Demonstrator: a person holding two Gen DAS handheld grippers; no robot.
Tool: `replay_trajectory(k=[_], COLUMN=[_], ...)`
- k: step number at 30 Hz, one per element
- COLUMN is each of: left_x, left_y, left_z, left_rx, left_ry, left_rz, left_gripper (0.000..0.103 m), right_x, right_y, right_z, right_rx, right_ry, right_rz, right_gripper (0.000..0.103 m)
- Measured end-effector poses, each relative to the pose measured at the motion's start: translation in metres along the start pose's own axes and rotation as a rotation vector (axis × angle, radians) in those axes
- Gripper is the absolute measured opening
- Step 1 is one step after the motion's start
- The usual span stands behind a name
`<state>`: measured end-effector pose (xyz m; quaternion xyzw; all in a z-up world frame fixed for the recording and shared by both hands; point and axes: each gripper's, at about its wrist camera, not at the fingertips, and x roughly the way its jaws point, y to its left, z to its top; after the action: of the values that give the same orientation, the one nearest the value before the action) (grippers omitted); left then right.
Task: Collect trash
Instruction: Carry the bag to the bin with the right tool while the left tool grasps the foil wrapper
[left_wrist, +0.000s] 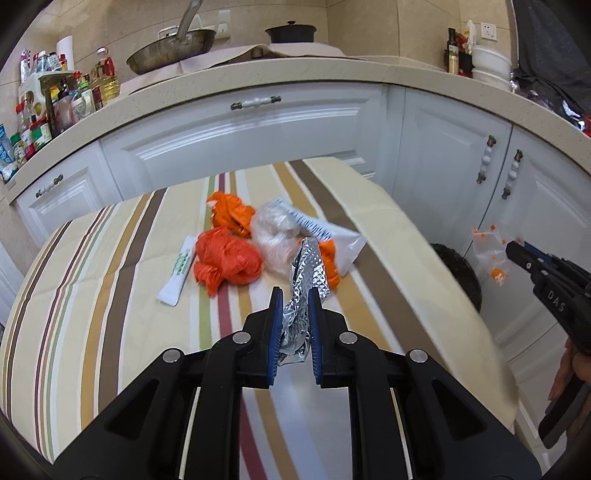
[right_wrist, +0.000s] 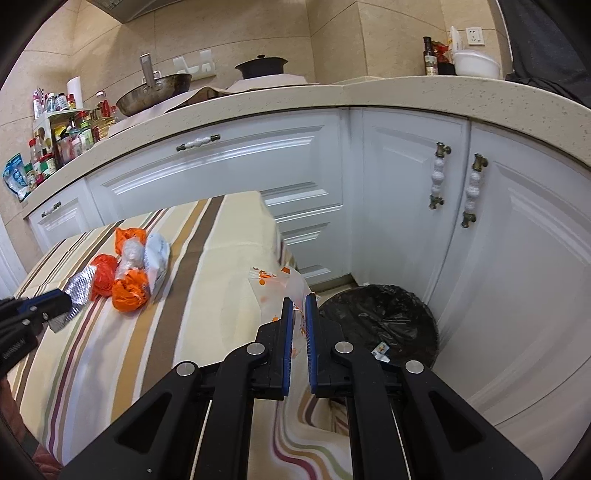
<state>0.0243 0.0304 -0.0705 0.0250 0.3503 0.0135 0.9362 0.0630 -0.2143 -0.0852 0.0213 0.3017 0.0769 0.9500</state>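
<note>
My left gripper (left_wrist: 295, 295) is shut on a crinkled silver foil wrapper (left_wrist: 306, 266), held just above the striped tablecloth (left_wrist: 110, 258). Behind it lies a pile of trash: two orange plastic bags (left_wrist: 225, 258), a crumpled clear wrap (left_wrist: 273, 229), a white bag with blue print (left_wrist: 317, 225) and a white sachet (left_wrist: 179, 269). My right gripper (right_wrist: 298, 301) is shut on a clear bag with orange print (right_wrist: 273, 284), beyond the table's right edge and near a black-lined trash bin (right_wrist: 384, 317). From the left wrist, that gripper (left_wrist: 513, 251) and its bag (left_wrist: 487, 251) appear at the far right.
White kitchen cabinets (right_wrist: 406, 184) stand close behind the table and bin. The counter (left_wrist: 295, 74) above holds a pan, a dark pot, bottles and jars. The bin (left_wrist: 458, 266) sits on the floor in the corner to the right of the table.
</note>
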Motion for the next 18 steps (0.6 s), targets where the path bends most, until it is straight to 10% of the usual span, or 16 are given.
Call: replay_trajectory(k=[18], left_x=[0.045], left_y=[-0.129], left_z=[0.061], left_rx=[0.110], left_ry=[-0.055], left_rz=[-0.172], left_gripper=[0.014], right_x=[0.008], right_y=[-0.075], right_z=[0.018], right_rx=[0.047], right_ry=[-0.068], right_rz=[-0.180], right_gripper=[0.007])
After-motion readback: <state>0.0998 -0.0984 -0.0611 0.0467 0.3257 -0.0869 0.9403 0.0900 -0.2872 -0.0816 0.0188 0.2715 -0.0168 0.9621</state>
